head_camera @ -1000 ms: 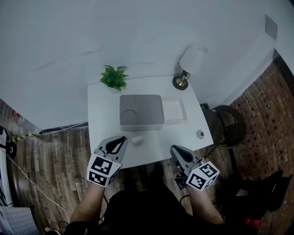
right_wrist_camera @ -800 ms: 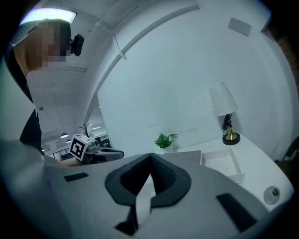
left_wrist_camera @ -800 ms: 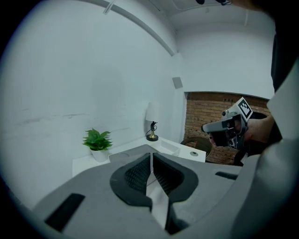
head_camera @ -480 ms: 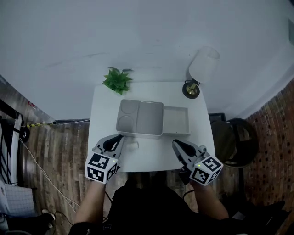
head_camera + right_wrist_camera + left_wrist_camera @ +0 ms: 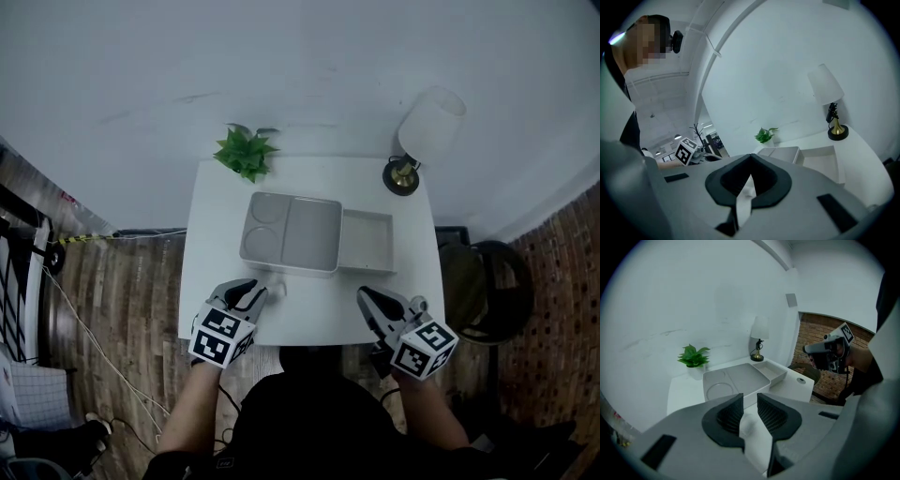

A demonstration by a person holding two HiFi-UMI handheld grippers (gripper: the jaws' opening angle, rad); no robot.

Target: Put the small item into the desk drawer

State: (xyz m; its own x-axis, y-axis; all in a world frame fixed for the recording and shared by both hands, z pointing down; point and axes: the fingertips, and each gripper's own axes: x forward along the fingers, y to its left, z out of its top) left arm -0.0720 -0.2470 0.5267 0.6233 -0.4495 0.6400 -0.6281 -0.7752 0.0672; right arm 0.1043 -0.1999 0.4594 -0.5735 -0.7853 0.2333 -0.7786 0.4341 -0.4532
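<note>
- Small white rounded item (image 5: 277,290) lies on the white rectangular desk (image 5: 216,246), near its front edge and just in front of the front left corner of the grey box.
- In the left gripper view I see this item (image 5: 748,425) through the gap between the two ribbed black pads. It rests on the desk, and neither pad presses on it.
- My left gripper (image 5: 260,292) points down at the item with its tips right beside it. Its jaws have just been opening and now stand a narrow gap apart (image 5: 750,397), gripping nothing.
- Directly behind the item sits the flat grey rectangular box (image 5: 291,231), which has a round recess in the left part of its top.
- A shallow pale drawer (image 5: 367,242) is pulled out from the box's right side, open and bare inside. It is well apart from the item.
- My right gripper (image 5: 365,297) hangs over the desk's front right part, in front of the drawer. In the right gripper view its jaws (image 5: 751,158) meet at the tips with nothing between them.
- At the back left corner stands a small green potted plant (image 5: 246,153).
- At the back right corner stands a table lamp with a white shade and a dark brass base (image 5: 427,129).
- Wooden plank floor (image 5: 122,300) shows to the left of the desk.
</note>
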